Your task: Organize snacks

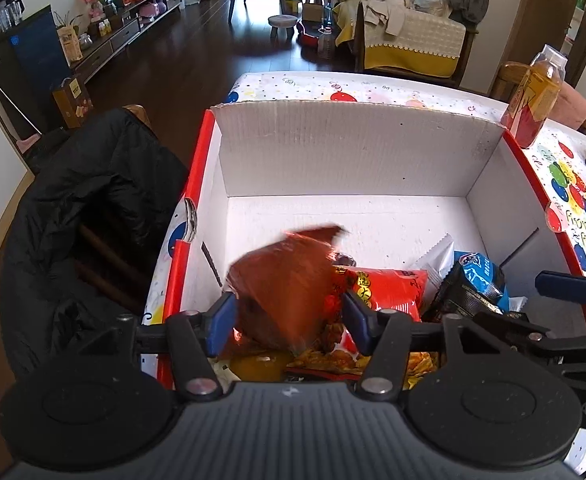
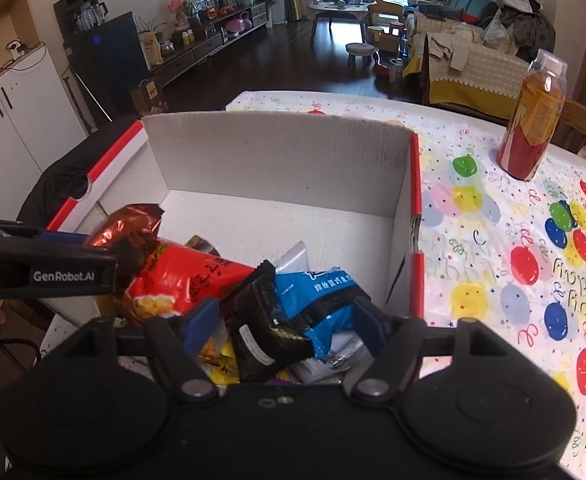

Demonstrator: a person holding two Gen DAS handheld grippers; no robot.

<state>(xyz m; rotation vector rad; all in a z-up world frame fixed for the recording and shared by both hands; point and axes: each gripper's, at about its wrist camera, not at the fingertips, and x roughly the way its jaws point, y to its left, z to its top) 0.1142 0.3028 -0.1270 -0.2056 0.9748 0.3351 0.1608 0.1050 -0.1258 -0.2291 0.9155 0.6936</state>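
snacks are piled at the near end of the cardboard box (image 1: 333, 152), which sits on the balloon-print tablecloth (image 2: 513, 240); the far half of its white floor is bare. your left gripper (image 1: 289, 312) has its blue pads spread either side of the brown foil packet (image 1: 289, 280), which is blurred in the left view, so i cannot tell whether you are pinching it or it is slipping loose. your right gripper (image 2: 285, 320) stands parted around the black packet (image 2: 265, 320) and the blue packet (image 2: 321, 304), with gaps at both pads, so it grips nothing.

to do this step well, i'd settle the brown packet first: if it is meant for the open far end, carry it clear of the red chip bag (image 1: 381, 288) before letting go, and lay it flat so it doesn't topple onto the heap. keep the two tools apart; the left one's finger already crosses the right camera's edge. with the right, choose one packet, not both, and close on its sealed edge. the drink bottle (image 2: 533, 120) stands well outside the box.
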